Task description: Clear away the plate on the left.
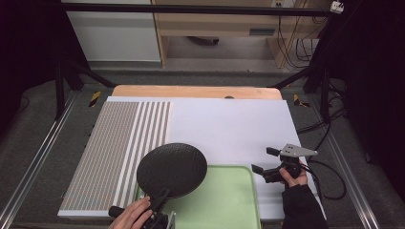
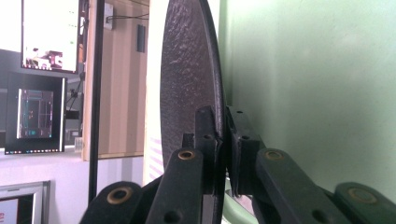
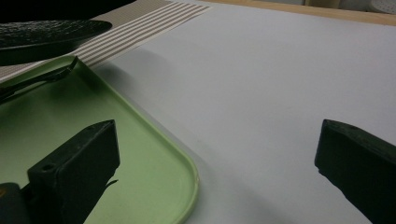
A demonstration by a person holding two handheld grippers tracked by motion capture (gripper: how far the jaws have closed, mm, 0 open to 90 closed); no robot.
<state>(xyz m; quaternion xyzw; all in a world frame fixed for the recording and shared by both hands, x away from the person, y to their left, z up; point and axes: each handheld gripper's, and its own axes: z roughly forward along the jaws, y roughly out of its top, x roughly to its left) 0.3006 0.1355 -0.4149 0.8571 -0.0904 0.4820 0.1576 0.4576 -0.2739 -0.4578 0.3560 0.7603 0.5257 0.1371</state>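
Left claw (image 1: pixel 160 215) clamps the black plate's (image 1: pixel 172 169) near rim above the green tray (image 1: pixel 229 200); right claw (image 1: pixel 265 161) gapes wide, empty.

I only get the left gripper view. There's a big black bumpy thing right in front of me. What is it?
Observer: A round black plate, pinched at its rim by the left hand-held gripper. The high view shows its full disc.
Operator: What's the green stuff beside it?
Observer: A light green tray lying flat on the white table cover; the plate is held above its left part.
Operator: Where's the other hand-held gripper?
Observer: The right hand-held gripper is just right of the tray, over the white cover, jaws wide open and holding nothing.
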